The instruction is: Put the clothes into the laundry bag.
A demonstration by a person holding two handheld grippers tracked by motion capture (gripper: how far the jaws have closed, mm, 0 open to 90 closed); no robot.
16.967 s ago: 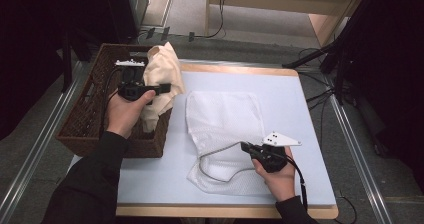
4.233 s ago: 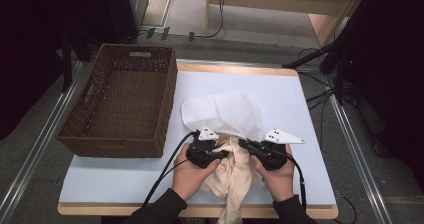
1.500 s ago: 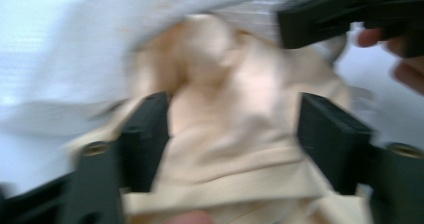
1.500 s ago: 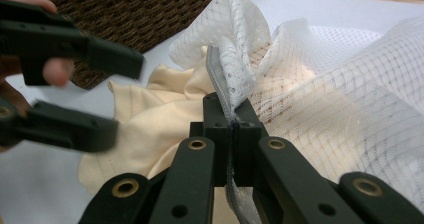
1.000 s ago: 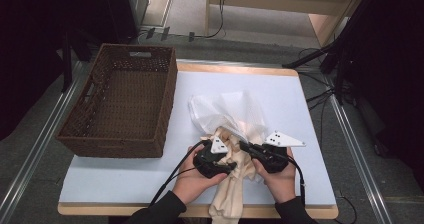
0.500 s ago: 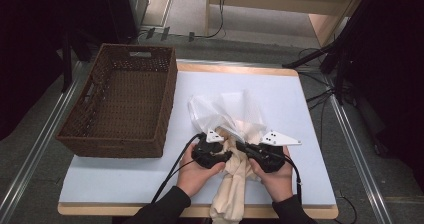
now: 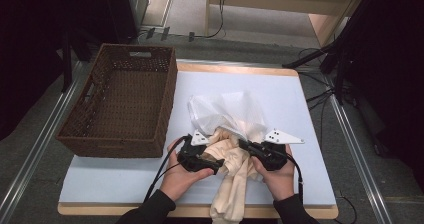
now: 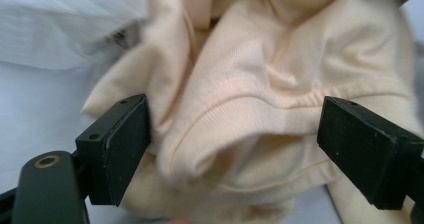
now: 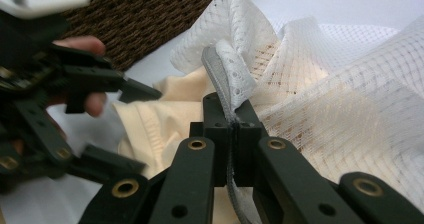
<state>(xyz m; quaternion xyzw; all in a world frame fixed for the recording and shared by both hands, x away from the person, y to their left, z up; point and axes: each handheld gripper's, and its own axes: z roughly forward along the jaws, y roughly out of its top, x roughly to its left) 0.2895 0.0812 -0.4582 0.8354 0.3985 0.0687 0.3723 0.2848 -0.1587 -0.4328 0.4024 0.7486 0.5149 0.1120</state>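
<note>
A cream knit garment (image 7: 235, 184) lies half inside a white mesh bag (image 7: 225, 109) on the white table, its lower end hanging over the front edge. My left gripper (image 7: 216, 162) is at the garment's left side. Its jaws have just been opening and now stand wide; in the left gripper view the garment (image 8: 260, 84) bulges between the two pads (image 8: 120, 144), unpinched. My right gripper (image 9: 231, 119) is shut on the bag's hemmed edge (image 9: 235, 74) and holds it up. In the high view the right gripper (image 7: 245, 145) sits just right of the garment.
A brown wicker basket (image 7: 117, 145) with nothing in it stands on the table's left side. Bare white table (image 7: 280, 84) stretches behind and to the right of the bag. Metal rails run along both sides of the table, and cables lie on the floor beyond it.
The left gripper's jaws have spread apart and let go of the cream garment, and that hand has shifted slightly left. The right gripper keeps its hold on the bag's edge, unmoved.
</note>
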